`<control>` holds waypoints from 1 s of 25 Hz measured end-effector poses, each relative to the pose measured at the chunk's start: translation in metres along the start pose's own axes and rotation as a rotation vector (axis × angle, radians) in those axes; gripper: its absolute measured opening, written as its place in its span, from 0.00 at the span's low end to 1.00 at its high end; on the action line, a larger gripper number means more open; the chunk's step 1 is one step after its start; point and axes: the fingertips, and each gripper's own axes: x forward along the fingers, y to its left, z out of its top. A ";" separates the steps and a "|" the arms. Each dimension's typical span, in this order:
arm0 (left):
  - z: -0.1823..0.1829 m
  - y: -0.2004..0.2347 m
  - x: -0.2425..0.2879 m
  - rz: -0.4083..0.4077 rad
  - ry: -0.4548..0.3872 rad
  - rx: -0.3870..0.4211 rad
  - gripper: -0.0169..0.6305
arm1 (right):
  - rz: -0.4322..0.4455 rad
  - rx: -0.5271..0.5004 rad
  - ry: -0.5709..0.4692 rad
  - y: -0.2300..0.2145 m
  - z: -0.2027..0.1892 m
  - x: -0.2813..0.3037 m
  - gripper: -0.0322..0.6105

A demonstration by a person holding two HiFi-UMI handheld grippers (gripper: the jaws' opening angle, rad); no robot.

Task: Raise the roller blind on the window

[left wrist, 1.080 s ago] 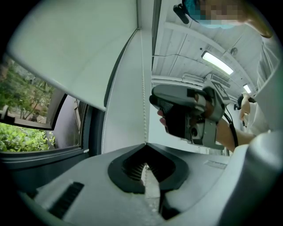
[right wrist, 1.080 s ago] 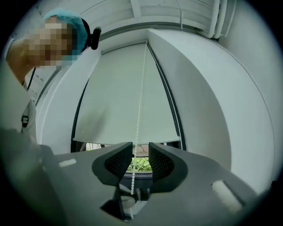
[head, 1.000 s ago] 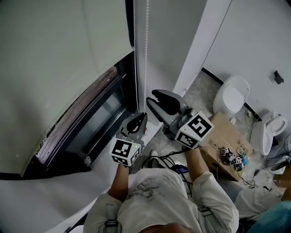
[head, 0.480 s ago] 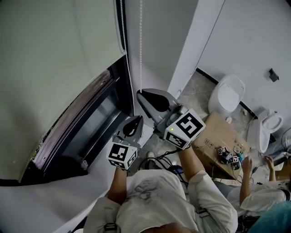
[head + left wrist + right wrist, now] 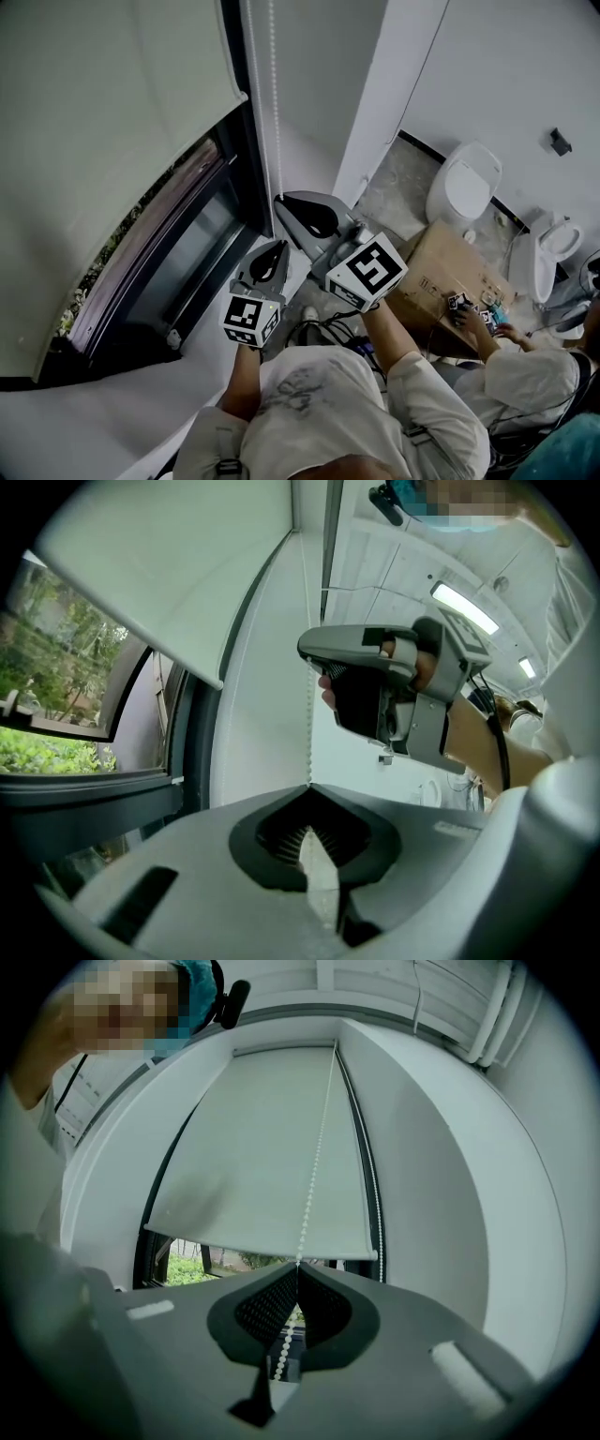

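The pale roller blind [image 5: 112,94] is partly raised, and its lower edge [image 5: 262,1241] leaves a strip of window with greenery below. A white bead chain [image 5: 275,103] hangs beside the window frame. My right gripper [image 5: 279,202] is shut on that chain, which runs into its closed tips [image 5: 298,1265] and on down between the jaws. Just below and to the left, my left gripper [image 5: 282,247] is also shut on the bead chain [image 5: 308,733], which ends at its tips [image 5: 308,787]. The right gripper [image 5: 309,652] shows above it in the left gripper view.
The dark window frame [image 5: 239,178] stands left of the chain and a white wall corner [image 5: 375,112] right of it. On the floor at the right are a toilet [image 5: 466,187], a cardboard box [image 5: 441,267] and cables. Another person [image 5: 525,370] crouches there.
The right gripper's jaws stood apart a second ago and are now closed on the chain, slightly further left. The left gripper has stayed shut. A person has come into view at the right.
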 end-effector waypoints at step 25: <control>-0.097 0.006 -0.017 0.015 0.155 -0.027 0.04 | -0.021 -0.041 0.103 0.025 -0.090 -0.004 0.07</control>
